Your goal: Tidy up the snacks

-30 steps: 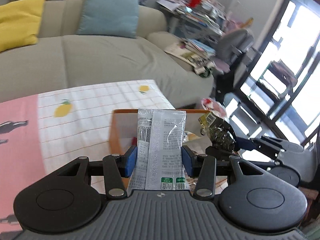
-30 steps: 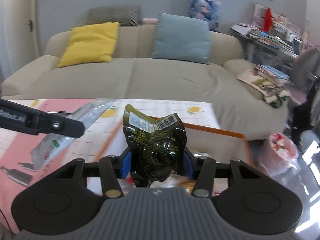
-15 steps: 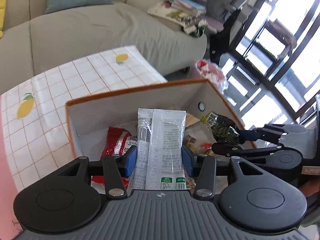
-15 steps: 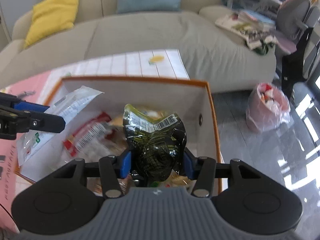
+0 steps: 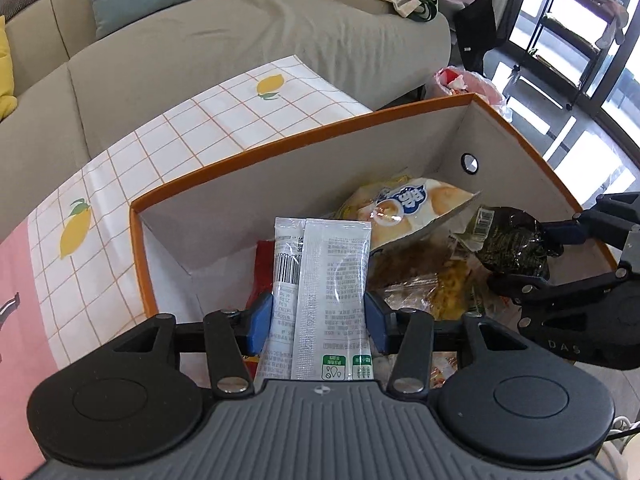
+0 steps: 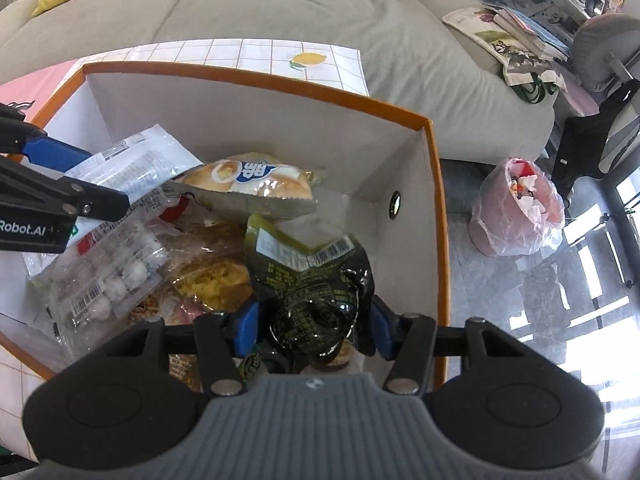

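An orange-rimmed box [image 5: 304, 138] [image 6: 256, 80] stands on the table and holds several snack packs, among them a yellow bread bag [image 5: 404, 208] [image 6: 248, 184] and a clear pack of white balls [image 6: 108, 280]. My left gripper [image 5: 316, 318] is shut on a silver-white sachet [image 5: 328, 280] [image 6: 136, 168] and holds it above the box's left side. My right gripper [image 6: 312, 326] is shut on a crumpled dark green packet [image 6: 316, 280] [image 5: 512, 248] and holds it above the box's right side.
The table wears a white lemon-print cloth [image 5: 192, 128] with a pink mat [image 5: 20, 300] to its left. A grey sofa [image 6: 280, 8] lies behind. A pink-bagged waste bin [image 6: 520, 208] stands on the floor at the right, near a chair and cluttered shelves.
Both grippers have moved forward and tilted down over the box, each still holding its packet. The box's inside now fills both views.
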Motion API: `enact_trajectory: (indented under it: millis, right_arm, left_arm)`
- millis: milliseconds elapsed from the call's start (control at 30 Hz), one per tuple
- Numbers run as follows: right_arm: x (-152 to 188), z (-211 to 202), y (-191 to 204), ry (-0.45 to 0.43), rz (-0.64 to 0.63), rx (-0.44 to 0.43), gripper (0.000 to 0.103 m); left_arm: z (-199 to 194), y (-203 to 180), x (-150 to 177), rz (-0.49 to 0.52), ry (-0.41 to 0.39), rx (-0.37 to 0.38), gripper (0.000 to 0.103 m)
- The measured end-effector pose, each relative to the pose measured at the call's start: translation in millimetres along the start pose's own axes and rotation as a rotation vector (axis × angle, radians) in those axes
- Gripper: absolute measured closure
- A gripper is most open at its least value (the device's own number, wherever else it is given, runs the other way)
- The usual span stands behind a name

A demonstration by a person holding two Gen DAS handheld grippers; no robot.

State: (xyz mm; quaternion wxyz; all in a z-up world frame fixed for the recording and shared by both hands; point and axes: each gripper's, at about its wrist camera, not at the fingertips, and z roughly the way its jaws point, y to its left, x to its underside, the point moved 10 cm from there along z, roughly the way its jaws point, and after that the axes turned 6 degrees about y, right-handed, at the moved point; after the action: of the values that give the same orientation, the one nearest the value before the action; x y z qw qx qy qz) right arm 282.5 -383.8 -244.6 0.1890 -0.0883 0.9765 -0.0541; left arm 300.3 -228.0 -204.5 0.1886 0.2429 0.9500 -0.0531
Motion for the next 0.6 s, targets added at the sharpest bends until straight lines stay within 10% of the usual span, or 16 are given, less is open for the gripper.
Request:
enact_trajectory:
  millis: [600]
  right_arm:
    - [-11.6, -82.8, 3.9, -0.122, 0.043, 0.031, 0.008]
  left_arm:
    - [-78.4, 0.5, 5.0, 0.043, -0.108, -0.087, 0.027]
